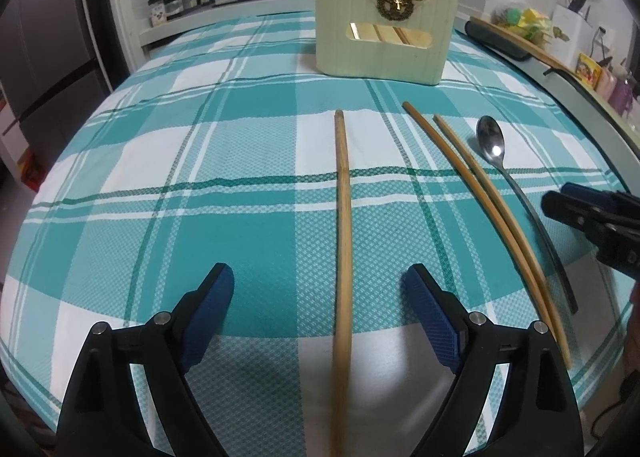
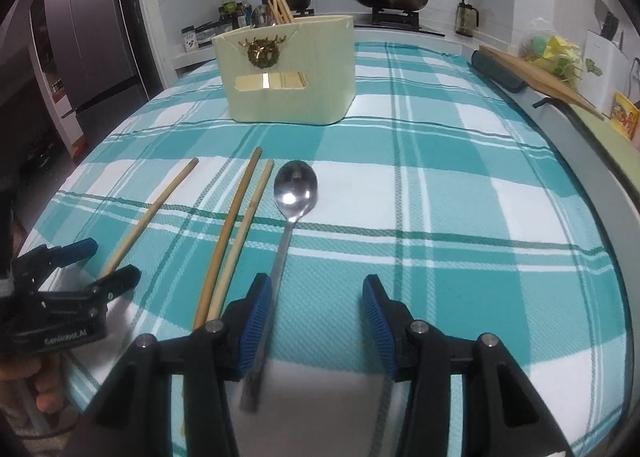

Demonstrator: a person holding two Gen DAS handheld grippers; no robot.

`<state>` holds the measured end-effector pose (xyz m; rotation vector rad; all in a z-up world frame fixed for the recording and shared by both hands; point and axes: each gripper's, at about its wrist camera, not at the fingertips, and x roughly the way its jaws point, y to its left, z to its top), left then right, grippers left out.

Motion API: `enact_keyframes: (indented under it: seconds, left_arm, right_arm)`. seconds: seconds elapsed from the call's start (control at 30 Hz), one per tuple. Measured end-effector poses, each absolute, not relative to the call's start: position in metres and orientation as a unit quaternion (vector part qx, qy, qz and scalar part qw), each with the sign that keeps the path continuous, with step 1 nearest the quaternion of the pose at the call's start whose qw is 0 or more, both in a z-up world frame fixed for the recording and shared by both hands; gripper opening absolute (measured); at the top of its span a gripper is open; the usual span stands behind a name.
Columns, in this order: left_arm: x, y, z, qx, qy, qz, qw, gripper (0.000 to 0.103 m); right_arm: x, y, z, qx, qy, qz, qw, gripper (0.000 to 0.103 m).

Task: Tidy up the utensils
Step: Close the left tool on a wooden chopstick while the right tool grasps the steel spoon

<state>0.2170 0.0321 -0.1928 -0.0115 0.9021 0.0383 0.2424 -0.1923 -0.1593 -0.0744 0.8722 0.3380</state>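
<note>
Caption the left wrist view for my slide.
Open left gripper straddles a lone chopstick on the checked cloth.

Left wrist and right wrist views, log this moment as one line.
left tool: open, straddling single chopstick | right tool: open, spoon handle beside its left pad | chopstick pair: on cloth | holder: upright

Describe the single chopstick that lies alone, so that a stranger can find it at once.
Start at the cream utensil box on the teal checked cloth. Nearer than the box lie three wooden sticks and a metal spoon. The lone chopstick lies apart on the left, with a clear gap to the pair of chopsticks beside the spoon.
</note>
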Motion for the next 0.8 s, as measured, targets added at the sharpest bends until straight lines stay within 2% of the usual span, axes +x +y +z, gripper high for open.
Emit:
enact_keyframes:
  seconds: [0.13,0.53,0.6,0.63,0.77,0.8]
  left_arm:
    - [0.217,0.032,-0.193,-0.006,0.435,0.018,0.900,0.089]
    - [0.229,0.039,-0.190,-0.014,0.465,0.003,0.885,0.093]
    - [0.236,0.048,-0.186,-0.035,0.465,-0.006,0.884,0.089]
    - [0.241,0.051,-0.184,-0.044,0.466,-0.013,0.884,0.089]
    - [0.269,0.060,-0.179,-0.045,0.462,-0.026,0.886,0.086]
    - [0.278,0.059,-0.180,-0.037,0.464,-0.026,0.885,0.083]
  right_arm:
    - [0.271,-0.175,-0.173,-0.036,0.448,0.177,0.876,0.048]
    - [0.320,-0.143,-0.175,-0.063,0.433,0.160,0.885,0.050]
    - [0.321,-0.140,-0.176,-0.072,0.430,0.155,0.887,0.047]
    - [0.321,-0.139,-0.175,-0.077,0.428,0.152,0.887,0.037]
    - [0.324,-0.144,-0.175,-0.064,0.427,0.153,0.889,0.036]
    - [0.325,-0.146,-0.174,-0.058,0.427,0.153,0.889,0.036]
